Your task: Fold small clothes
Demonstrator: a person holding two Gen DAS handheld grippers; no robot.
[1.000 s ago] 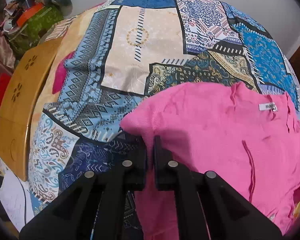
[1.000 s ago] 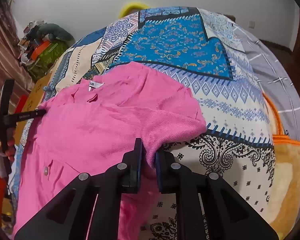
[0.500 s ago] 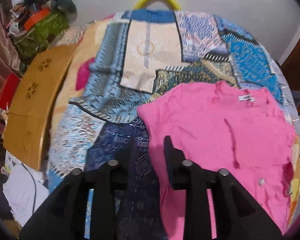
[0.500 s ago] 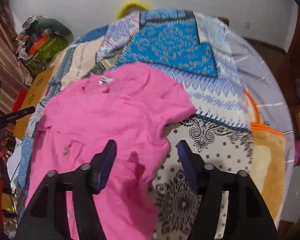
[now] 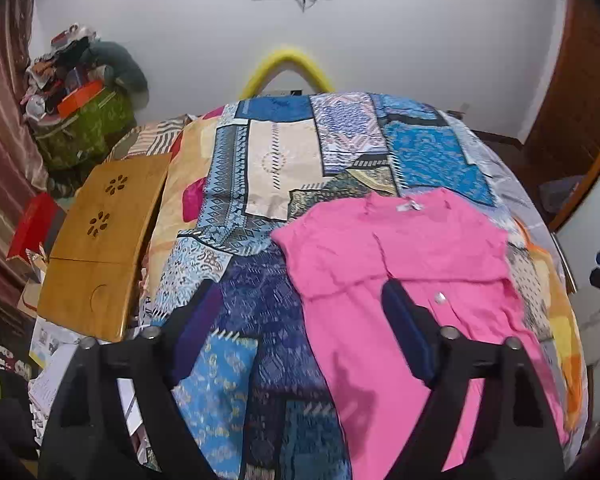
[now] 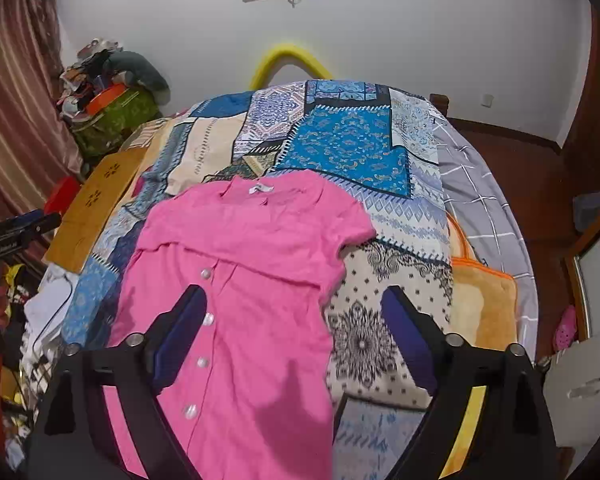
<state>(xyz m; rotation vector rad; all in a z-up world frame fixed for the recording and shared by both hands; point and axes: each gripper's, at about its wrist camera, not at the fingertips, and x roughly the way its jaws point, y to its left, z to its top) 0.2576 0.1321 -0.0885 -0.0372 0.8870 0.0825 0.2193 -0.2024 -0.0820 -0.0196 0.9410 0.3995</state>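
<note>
A pink button-front garment point(image 5: 400, 264) lies on the patchwork bedspread point(image 5: 268, 168), its top part folded down over the buttoned front, with the white collar label point(image 5: 410, 206) facing up. My left gripper point(image 5: 304, 320) hovers above the garment's left edge. Its jaws are opening wide and hold nothing. In the right wrist view the same garment point(image 6: 252, 280) spreads below my right gripper point(image 6: 296, 312). That gripper's jaws are also opening, empty, over the garment's right side and the bedspread point(image 6: 340, 148).
A wooden lap table point(image 5: 100, 248) leans at the bed's left side, beside papers and clutter. A green bag point(image 5: 84, 128) piled with things stands in the far left corner. A yellow hoop point(image 5: 286, 66) rises behind the bed. An orange blanket point(image 6: 484, 304) and a grey checked sheet point(image 6: 480, 200) lie on the right.
Both grippers let go of the pink fabric, opened wide and rose back from the bed. The garment now lies flat with its top folded over.
</note>
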